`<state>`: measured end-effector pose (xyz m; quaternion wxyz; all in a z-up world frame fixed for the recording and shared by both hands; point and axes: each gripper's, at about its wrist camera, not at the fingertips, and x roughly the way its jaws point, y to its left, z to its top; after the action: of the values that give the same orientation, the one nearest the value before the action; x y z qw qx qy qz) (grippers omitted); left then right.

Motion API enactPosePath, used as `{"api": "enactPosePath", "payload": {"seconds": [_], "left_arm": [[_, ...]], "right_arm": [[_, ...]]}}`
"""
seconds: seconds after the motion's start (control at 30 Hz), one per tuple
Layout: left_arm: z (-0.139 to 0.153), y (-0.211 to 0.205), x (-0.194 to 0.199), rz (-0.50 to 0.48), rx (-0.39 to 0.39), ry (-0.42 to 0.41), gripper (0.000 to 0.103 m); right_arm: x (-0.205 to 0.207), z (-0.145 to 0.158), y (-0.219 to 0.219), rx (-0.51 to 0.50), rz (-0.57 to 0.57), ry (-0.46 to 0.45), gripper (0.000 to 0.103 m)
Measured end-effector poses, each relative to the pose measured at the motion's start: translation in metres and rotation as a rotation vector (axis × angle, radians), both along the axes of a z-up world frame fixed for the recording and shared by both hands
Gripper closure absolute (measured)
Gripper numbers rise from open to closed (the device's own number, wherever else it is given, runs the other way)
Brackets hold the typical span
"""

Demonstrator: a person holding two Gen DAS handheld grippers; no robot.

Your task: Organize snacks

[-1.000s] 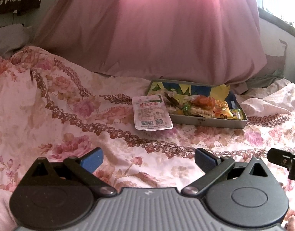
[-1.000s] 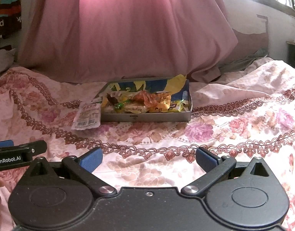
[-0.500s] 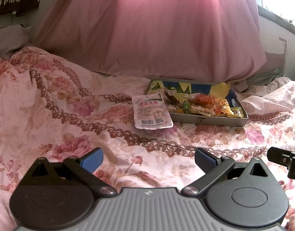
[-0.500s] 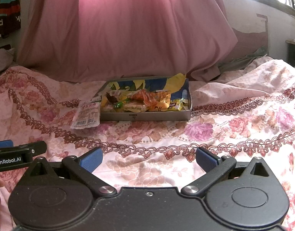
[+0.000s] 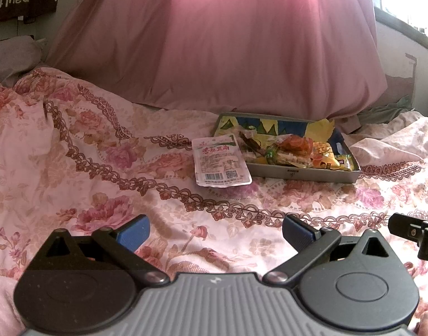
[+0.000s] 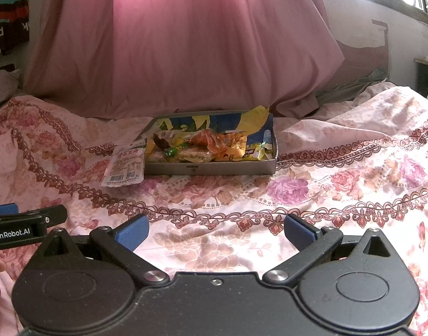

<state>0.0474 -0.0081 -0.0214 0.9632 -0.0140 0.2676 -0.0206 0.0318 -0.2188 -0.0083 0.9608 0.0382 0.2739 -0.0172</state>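
A grey metal tin (image 5: 306,174) lies on the floral bedspread, filled with several wrapped snacks (image 5: 295,151); it also shows in the right wrist view (image 6: 214,169). A white snack packet (image 5: 220,161) lies flat on the bedspread against the tin's left side, also in the right wrist view (image 6: 126,166). My left gripper (image 5: 215,232) is open and empty, well short of the packet. My right gripper (image 6: 215,232) is open and empty, well short of the tin.
A pink quilt (image 5: 228,44) is heaped behind the tin. The floral bedspread (image 5: 88,154) is rumpled at left and right. The right gripper's finger (image 5: 415,231) shows at the left view's right edge; the left gripper's finger (image 6: 23,226) at the right view's left edge.
Both views have shifted slightly; the tin and packet sit marginally lower in frame. Both grippers stay open and nothing was taken hold of.
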Motion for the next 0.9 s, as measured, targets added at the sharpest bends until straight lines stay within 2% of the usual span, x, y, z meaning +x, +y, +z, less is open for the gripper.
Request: {"api": "enactPosePath", "payload": {"seconds": [0.9], "left_arm": [[-0.0002, -0.0001, 0.0010, -0.002, 0.002, 0.002, 0.000]], "right_arm": [[0.0001, -0.0029, 0.0013, -0.003, 0.000, 0.006, 0.001]]}}
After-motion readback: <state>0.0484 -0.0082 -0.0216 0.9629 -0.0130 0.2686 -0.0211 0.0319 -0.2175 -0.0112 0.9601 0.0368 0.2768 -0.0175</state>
